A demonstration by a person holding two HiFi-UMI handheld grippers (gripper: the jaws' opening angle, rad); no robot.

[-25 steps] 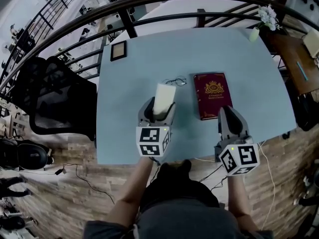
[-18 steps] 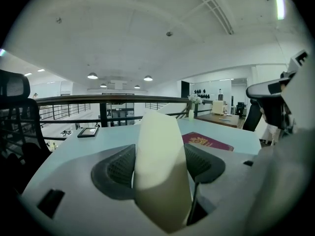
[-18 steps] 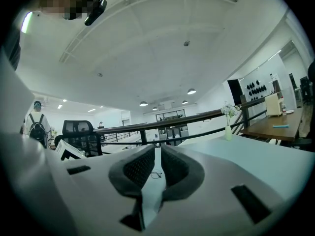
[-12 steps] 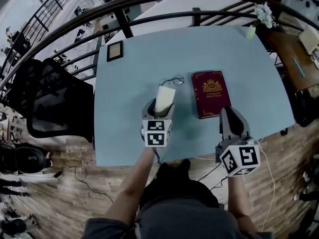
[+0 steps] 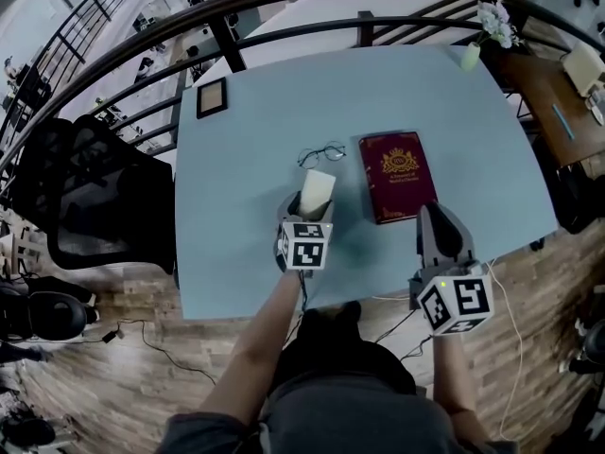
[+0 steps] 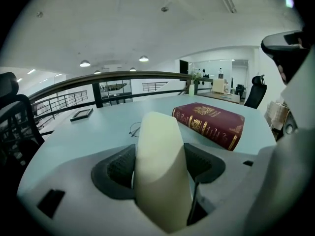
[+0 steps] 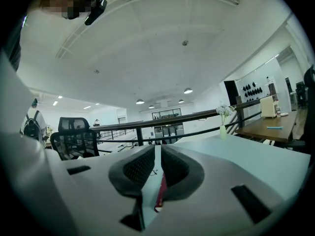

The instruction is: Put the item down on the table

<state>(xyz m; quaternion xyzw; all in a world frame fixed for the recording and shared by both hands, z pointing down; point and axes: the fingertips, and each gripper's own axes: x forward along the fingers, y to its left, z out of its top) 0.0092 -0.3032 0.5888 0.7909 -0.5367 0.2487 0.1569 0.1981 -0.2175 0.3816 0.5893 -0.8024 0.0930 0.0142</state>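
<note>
Pale blue tabletop carries a dark picture frame at its far left corner. Toward the middle of the near edge, the left claw is clamped on the cream item, which stands upright between the jaws with its rounded top clear above them. The item is over the tabletop; contact with the surface cannot be confirmed. A pair of glasses lies just beyond it, and a red book lies flat to the right. The right claw is at the near edge beside the book, with its jaws drawn together to a slit and nothing between them. Judged step: lowering for placement. The next move calls for seating the item's base on bare tabletop short of the glasses, then spreading the left jaws.
</note>
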